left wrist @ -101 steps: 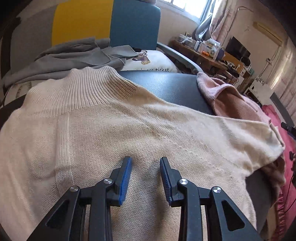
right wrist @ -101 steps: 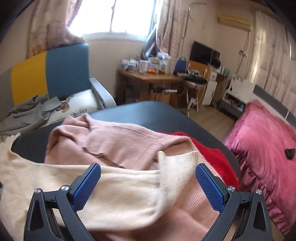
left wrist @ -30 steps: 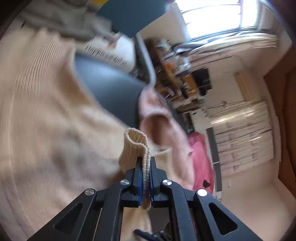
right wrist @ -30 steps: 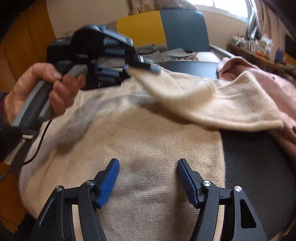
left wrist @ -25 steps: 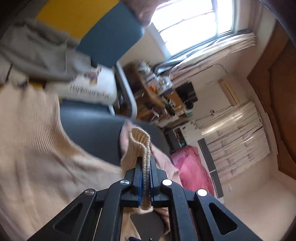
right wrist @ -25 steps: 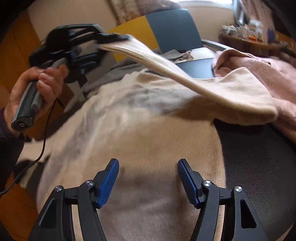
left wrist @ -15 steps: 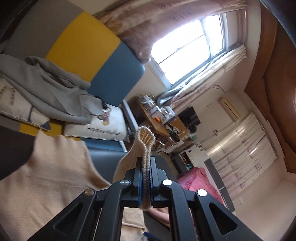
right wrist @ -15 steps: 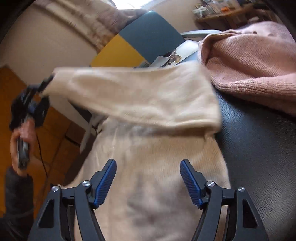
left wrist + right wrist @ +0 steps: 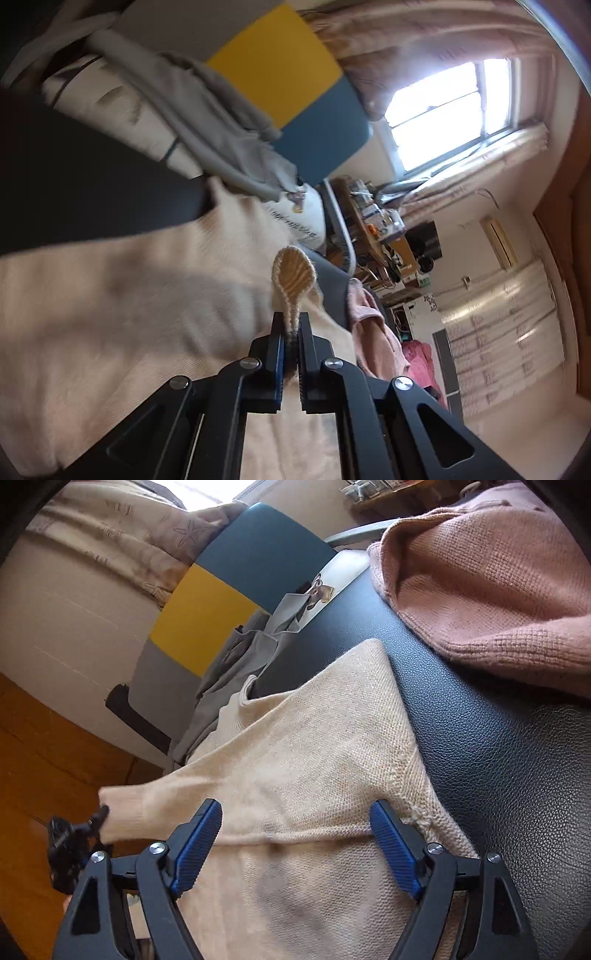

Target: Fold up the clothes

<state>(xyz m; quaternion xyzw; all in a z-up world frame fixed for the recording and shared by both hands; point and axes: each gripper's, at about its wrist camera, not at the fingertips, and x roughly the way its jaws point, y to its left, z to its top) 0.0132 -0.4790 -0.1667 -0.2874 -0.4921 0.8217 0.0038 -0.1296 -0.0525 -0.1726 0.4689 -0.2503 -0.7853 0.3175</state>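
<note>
A cream knit sweater [image 9: 314,760] lies on a black leather surface [image 9: 498,746]. My left gripper [image 9: 291,332] is shut on the sweater's ribbed sleeve cuff [image 9: 293,275], with the sweater body [image 9: 122,314] spread below it. In the right wrist view the sleeve [image 9: 258,771] is laid across the sweater body toward the left, and the left gripper [image 9: 79,830] shows at its end. My right gripper [image 9: 295,834] is open and empty, its blue pads just above the sweater near the sleeve's fold.
A pink knit garment [image 9: 487,568] lies on the black surface at the upper right. A grey garment [image 9: 236,653] drapes over a sofa with a yellow and blue back [image 9: 236,587]. A desk with clutter [image 9: 373,229] and a pink bed [image 9: 417,354] stand beyond.
My left gripper has carried the sleeve cuff across the sweater body to the left and lower. The sleeve now lies folded over the body. My right gripper stays open over the sweater.
</note>
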